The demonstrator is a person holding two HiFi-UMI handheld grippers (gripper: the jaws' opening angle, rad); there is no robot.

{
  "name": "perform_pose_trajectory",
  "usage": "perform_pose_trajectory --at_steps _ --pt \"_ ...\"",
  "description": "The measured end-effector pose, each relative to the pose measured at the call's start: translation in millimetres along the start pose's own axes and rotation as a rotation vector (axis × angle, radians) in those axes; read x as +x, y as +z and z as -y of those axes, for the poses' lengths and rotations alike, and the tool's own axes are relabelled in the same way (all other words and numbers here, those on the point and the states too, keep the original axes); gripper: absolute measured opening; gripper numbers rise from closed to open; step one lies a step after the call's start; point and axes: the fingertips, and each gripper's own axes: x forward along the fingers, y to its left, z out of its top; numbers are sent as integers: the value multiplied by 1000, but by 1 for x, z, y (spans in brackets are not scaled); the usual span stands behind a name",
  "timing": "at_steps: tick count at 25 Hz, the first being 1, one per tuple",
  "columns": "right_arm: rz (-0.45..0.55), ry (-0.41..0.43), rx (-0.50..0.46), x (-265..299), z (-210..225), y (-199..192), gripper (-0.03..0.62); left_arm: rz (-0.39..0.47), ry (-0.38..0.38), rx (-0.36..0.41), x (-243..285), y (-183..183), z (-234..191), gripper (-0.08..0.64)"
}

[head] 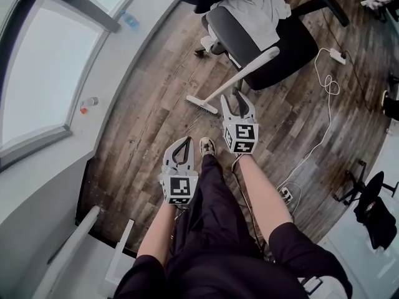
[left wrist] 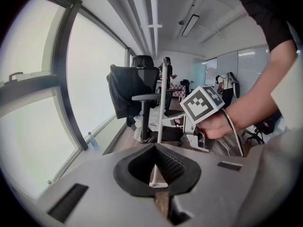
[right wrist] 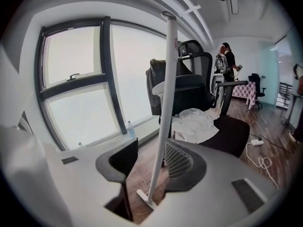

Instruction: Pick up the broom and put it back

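1. Wood floor (head: 156, 123) first: one of it. The broom's bristle end sits on it, so nothing is up in the air.
2. One black office chair (head: 283, 42) right by the broom, with one white cloth (head: 252, 11) dumped over it.
3. One broom (head: 240, 76). It stands close to upright, head down on the floor, and the long white handle looks like it leans against the chair's seat edge. To me that reads as the put-back spot, so I'd call this the tail end of the job: broom parked, grip coming off.
4. Two claws.
   - The right claw (right wrist: 147, 148) has its jaws apart with the handle running up between them. The handle sits close to one pad, but I don't see any squeeze on it.
   - The left claw (left wrist: 154, 148) has its tips together with nothing in them. It hangs back by the person's leg, well apart from the broom.
5. Next move, my guess: back the right claw straight off the handle without bumping it. The broom only leans, so a sideways nudge could slide it off the chair and drop it.
6. Small stuff: two bottles on the window ledge (head: 112, 73). One is a blue-ish bottle (head: 129, 20), the other a small clear bottle (head: 89, 101).
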Motion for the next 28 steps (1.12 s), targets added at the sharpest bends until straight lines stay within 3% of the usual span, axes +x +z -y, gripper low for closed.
perform_pose_trajectory --at_steps 3,6,7,15,21,28 --pt "-12 1 -24 -19 -14 -3 176 8 6 19 -8 9 2 2" --pt "7 -25 -19 -45 -30 -4 42 34 2 19 -22 15 5 1" --pt "13 -29 -10 -56 -37 -3 27 37 1 15 -30 14 7 0" --pt "103 -19 -16 -150 -85 45 21 105 3 -54 -97 26 15 0" --pt "186 -22 -32 -242 -110 84 21 149 -17 -128 -153 41 49 2" --pt "273 -8 -108 -340 -145 111 21 267 -73 -116 -211 87 84 0"
